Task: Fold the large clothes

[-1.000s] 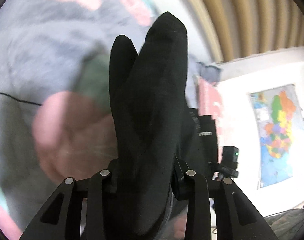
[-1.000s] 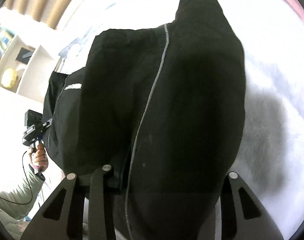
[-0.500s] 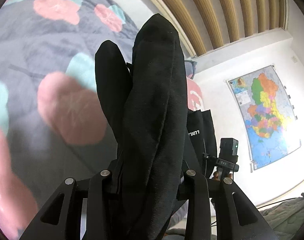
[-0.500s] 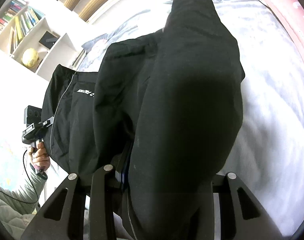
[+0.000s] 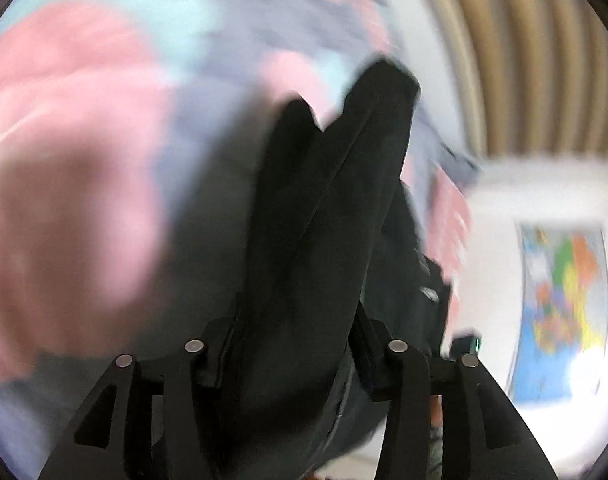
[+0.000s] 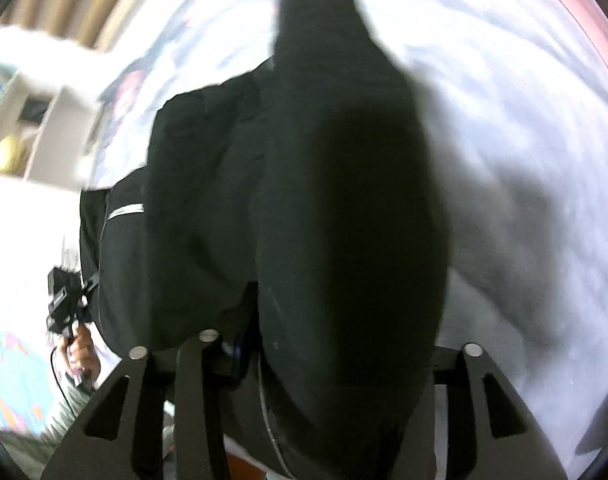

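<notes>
Grey floral bedspread blurs beneath the black garment, which hangs bunched above the bed between both claws. Left claw is clamped on one fold, right claw on another.

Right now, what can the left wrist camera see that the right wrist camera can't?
Only the left wrist view shows the bedspread's pink blotches and striped wall panels. Only the right wrist view shows a shelf with a yellowish ball and the left gripper in a hand. Both show the black garment and a colourful wall map.
</notes>
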Demonstrator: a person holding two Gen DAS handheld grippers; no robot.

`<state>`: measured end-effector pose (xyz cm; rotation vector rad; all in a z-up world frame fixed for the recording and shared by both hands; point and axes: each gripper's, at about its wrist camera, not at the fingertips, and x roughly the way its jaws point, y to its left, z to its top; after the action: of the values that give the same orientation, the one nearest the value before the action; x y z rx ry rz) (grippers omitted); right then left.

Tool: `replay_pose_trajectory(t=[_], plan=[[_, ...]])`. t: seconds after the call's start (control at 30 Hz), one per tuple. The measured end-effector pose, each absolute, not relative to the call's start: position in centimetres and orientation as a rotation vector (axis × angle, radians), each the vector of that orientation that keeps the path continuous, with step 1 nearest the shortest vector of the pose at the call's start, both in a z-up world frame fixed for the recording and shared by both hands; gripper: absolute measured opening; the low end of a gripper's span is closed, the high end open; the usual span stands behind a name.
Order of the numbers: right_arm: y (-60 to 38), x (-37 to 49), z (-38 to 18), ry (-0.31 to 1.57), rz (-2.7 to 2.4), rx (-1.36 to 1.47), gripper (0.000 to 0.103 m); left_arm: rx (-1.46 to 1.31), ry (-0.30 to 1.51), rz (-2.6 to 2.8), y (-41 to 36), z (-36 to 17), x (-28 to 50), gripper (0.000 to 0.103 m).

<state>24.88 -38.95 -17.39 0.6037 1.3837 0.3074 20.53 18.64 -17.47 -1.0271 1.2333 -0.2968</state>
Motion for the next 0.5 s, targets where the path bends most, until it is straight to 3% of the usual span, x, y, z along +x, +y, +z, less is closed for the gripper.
replay_pose_trajectory(t=[0.07,0.17,0.37,0.5], plan=[[-39.9,24.8,-18.5,1.394,0.273,0.667,0.065,-1.177,1.238,-0.267,20.9,-20.0,19.9,0.057],[-41.4,24.0,-18.5,1.396,0.230,0.700,0.069,-1.208,1.228,-0.256,22.1,-19.9,19.5,0.057],[-42.3,22.5,-11.7,1.309,0.028,0.314,0.072,-0.767,1.162,-0.191,20.9,-9.8,20.4,0.056],[-38.3,22.2,-6.1,1.193,0.072,0.234,0.073,-0.484,1.108,-0.285,15.9,-4.1,20.7,0.056]])
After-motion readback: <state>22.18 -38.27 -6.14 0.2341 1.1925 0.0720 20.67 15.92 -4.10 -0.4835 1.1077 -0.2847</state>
